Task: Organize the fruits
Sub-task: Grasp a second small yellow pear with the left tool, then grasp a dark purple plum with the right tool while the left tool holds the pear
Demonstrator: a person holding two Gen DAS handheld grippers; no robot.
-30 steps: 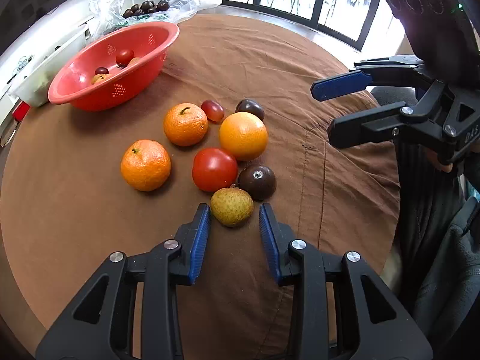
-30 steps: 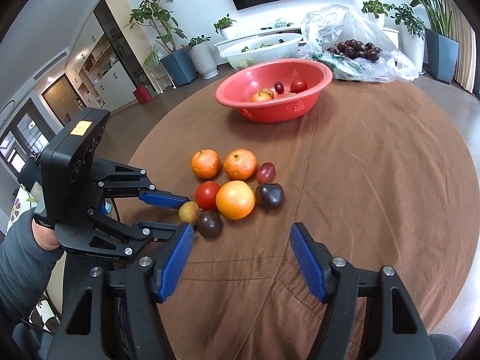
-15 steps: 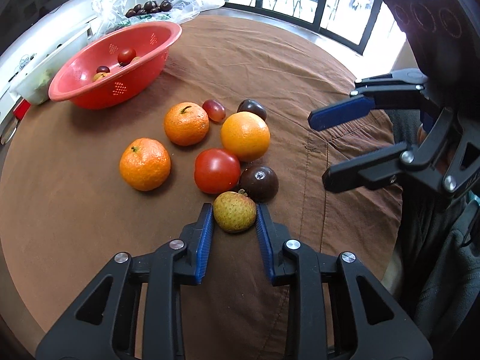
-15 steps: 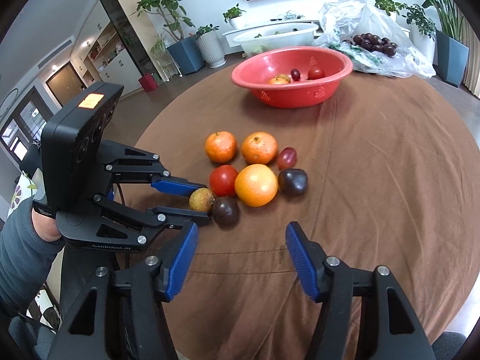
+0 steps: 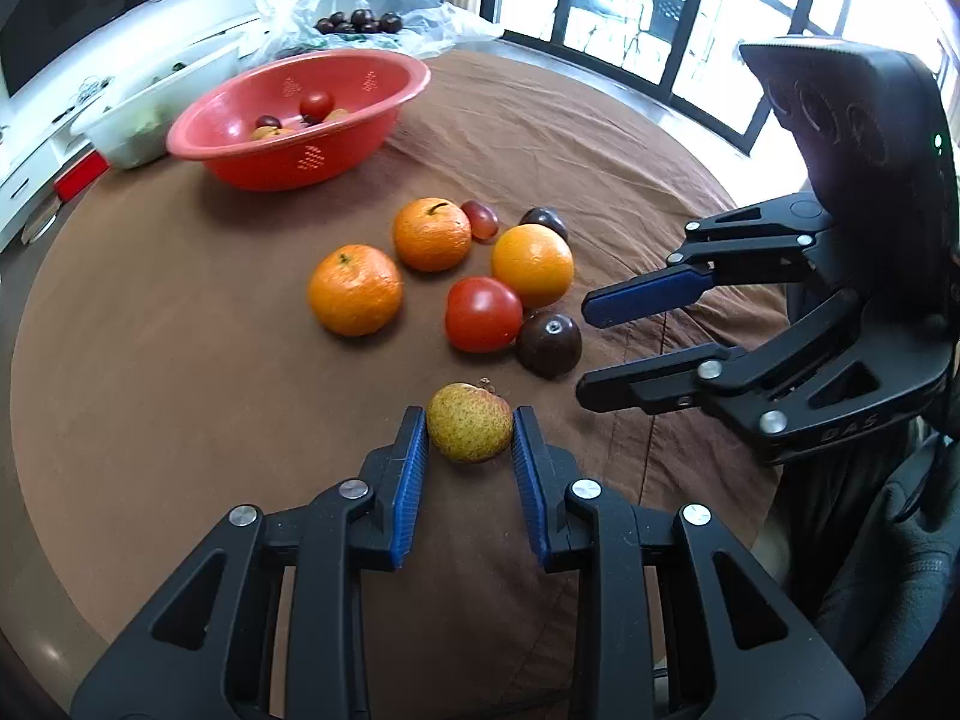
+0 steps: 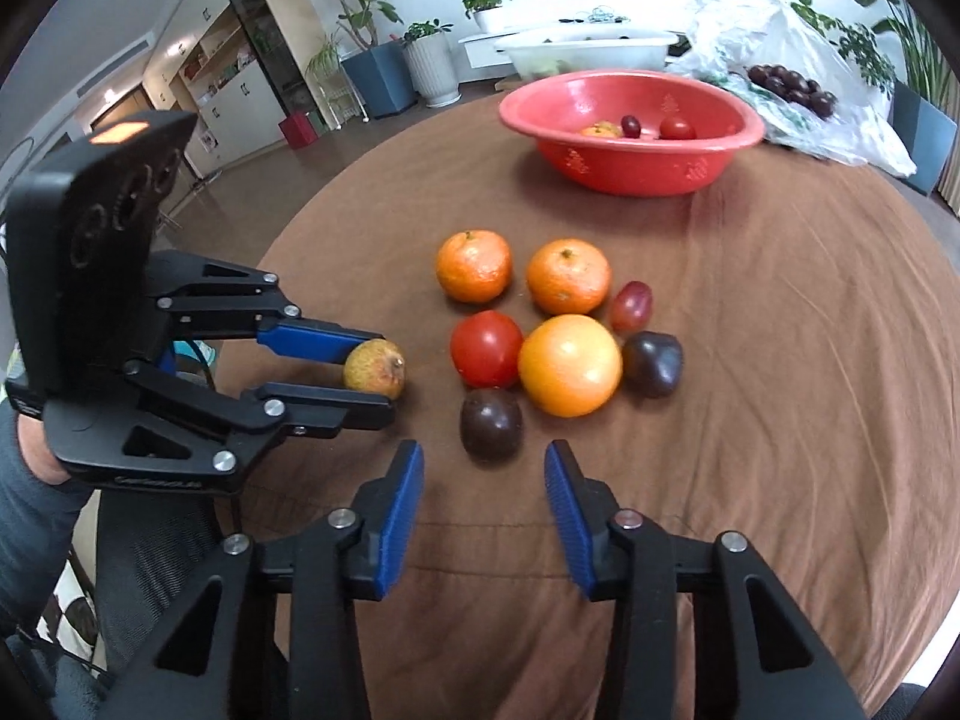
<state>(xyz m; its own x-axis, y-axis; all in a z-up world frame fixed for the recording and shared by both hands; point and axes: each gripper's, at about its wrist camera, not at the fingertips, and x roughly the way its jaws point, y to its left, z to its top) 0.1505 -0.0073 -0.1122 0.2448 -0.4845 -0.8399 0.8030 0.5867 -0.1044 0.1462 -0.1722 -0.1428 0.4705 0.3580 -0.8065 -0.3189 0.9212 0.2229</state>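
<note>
My left gripper (image 5: 470,420) is shut on a small yellow-green speckled fruit (image 5: 469,422), held just off the fruit cluster; it also shows in the right wrist view (image 6: 375,368). On the brown cloth lie two mandarins (image 5: 355,290) (image 5: 432,234), an orange (image 5: 532,264), a tomato (image 5: 483,314), a red grape (image 5: 480,219) and two dark plums (image 5: 549,343) (image 5: 543,219). My right gripper (image 6: 483,468) is open, its fingers just in front of the near dark plum (image 6: 490,423). The red basket (image 5: 300,159) holds a few small fruits.
A clear plastic bag with dark fruits (image 5: 360,21) lies behind the basket. A white tub (image 5: 126,132) stands to the basket's left. The round table's edge (image 5: 36,540) curves close on the near left.
My left gripper closed on the yellow-green fruit and drew it back from the cluster. My right gripper moved in toward the near dark plum and narrowed somewhat.
</note>
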